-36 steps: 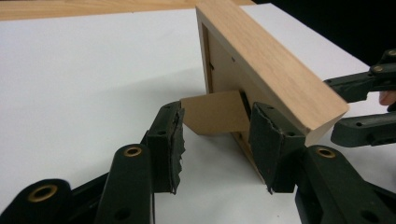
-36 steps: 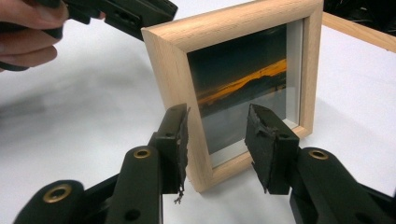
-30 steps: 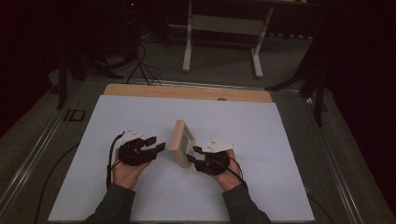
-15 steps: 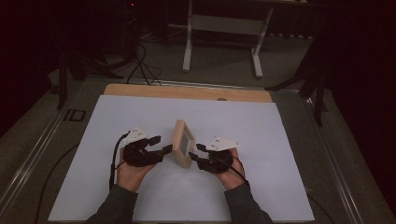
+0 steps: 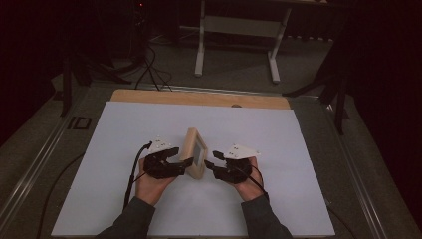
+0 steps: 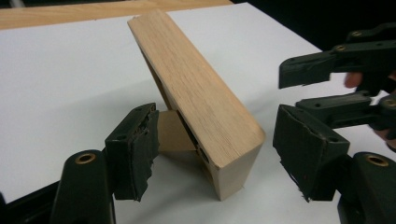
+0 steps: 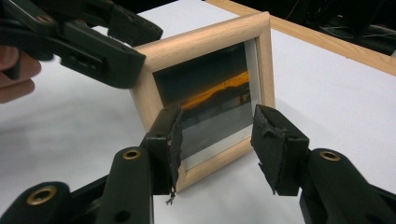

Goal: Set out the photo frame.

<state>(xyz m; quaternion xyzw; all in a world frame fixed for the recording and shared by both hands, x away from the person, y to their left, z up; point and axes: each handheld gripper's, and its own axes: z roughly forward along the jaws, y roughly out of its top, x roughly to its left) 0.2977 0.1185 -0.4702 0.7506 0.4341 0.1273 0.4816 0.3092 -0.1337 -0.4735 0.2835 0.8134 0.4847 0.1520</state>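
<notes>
Since the earlier high view, we see our left gripper (image 5: 181,160) drawn a little back from the wooden picture frame (image 5: 195,153), and its jaws have just been opening: they now stand wide on either side of the frame's near end, pads clear of the wood, gripping nothing. Our right gripper (image 5: 213,160) sits close to where it was; its jaws have also just been opening and stand parted in front of the glass, empty, not touching it. The frame itself has not shifted.

It stands near the middle of the white sheet (image 5: 298,164), leaning back on a brown cardboard strut (image 6: 173,133) (seen from the left gripper view). Its moulding is pale, smooth wood with fine grain and softly rounded corners. The glass (image 7: 219,105) is glossy and dark, crossed by an orange streak, with a thin white border. Both grippers' black pads (image 7: 273,144) look rubbery, ragged along their edges. Beyond the sheet runs a light wooden table edge (image 5: 199,98).
</notes>
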